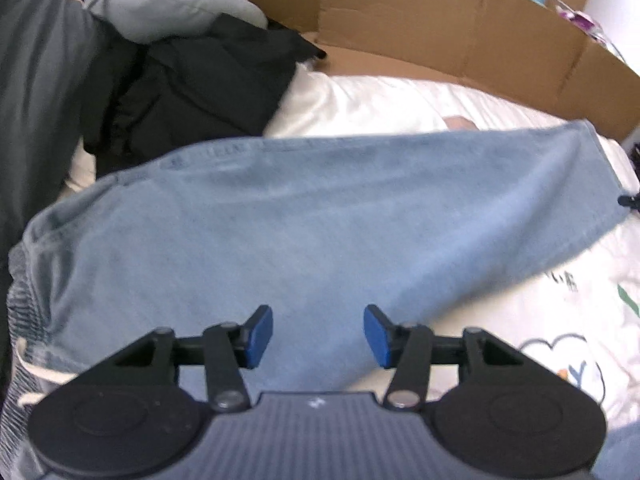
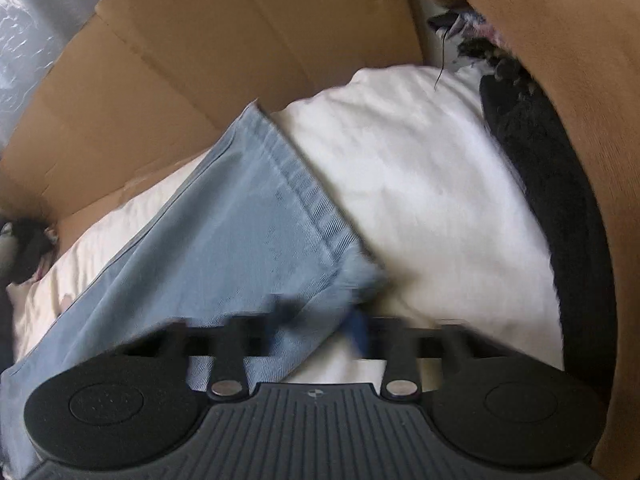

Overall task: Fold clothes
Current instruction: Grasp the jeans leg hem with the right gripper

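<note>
The left gripper (image 1: 318,336) is held with blue pads apart, empty, above soft light-blue denim jeans (image 1: 312,216) spread on a white quilt (image 1: 380,100). The right gripper (image 2: 320,328) – blurred – is clamped on the stitched hem corner (image 2: 352,276); stiff brown cardboard (image 2: 240,36) is seen beyond.

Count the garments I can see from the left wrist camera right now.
3 clear: blue jeans stretched across the white bedding beneath the left gripper; a black garment bunched behind them; a grey garment along the left edge. Others may be hidden.
</note>
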Motion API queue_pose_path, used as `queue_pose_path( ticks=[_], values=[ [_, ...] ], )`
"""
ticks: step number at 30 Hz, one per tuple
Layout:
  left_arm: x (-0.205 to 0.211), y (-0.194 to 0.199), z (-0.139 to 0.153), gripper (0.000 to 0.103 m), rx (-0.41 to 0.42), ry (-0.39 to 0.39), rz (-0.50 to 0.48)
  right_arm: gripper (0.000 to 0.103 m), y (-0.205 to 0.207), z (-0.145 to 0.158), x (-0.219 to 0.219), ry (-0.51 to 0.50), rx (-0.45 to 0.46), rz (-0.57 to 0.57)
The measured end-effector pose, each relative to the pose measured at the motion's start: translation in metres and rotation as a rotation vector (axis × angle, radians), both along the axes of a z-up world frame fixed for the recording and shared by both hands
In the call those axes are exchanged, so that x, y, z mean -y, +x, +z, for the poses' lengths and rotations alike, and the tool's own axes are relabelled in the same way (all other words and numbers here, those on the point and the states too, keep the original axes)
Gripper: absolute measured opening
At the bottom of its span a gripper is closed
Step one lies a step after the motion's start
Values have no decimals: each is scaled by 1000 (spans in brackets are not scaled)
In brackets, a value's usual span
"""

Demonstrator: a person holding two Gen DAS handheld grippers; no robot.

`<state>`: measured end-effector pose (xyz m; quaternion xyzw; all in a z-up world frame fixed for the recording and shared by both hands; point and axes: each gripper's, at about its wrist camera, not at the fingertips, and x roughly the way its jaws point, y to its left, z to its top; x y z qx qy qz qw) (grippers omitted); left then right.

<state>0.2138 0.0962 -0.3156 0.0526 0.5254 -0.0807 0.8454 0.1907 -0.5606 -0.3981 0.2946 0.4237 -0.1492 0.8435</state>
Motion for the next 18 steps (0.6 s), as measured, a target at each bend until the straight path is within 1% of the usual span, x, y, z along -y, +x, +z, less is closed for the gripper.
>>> queue_pose_path(
  ticks=[1, 4, 8, 12, 16, 18],
  values=[
    [2, -3, -2, 59, -7, 7, -8, 2, 1, 3, 0, -5, 5, 9],
    [6, -9, -10, 59, -26, 15, -24, 1, -2, 17, -4, -36, 28, 30],
    [9, -17, -19, 59, -36, 43, -51, 1, -10, 38, -3, -64, 54, 16],
    [11, -25, -23, 59, -47, 41, -54, 1, -14, 58, -3, -102, 58, 15],
    [18, -31, -27, 59, -42, 59, -102, 1, -16, 68, -2, -118, 56, 0],
    [21, -32, -29, 58, -45, 46, -117, 1, -18, 72, -2, -115, 60, -12]
  ],
)
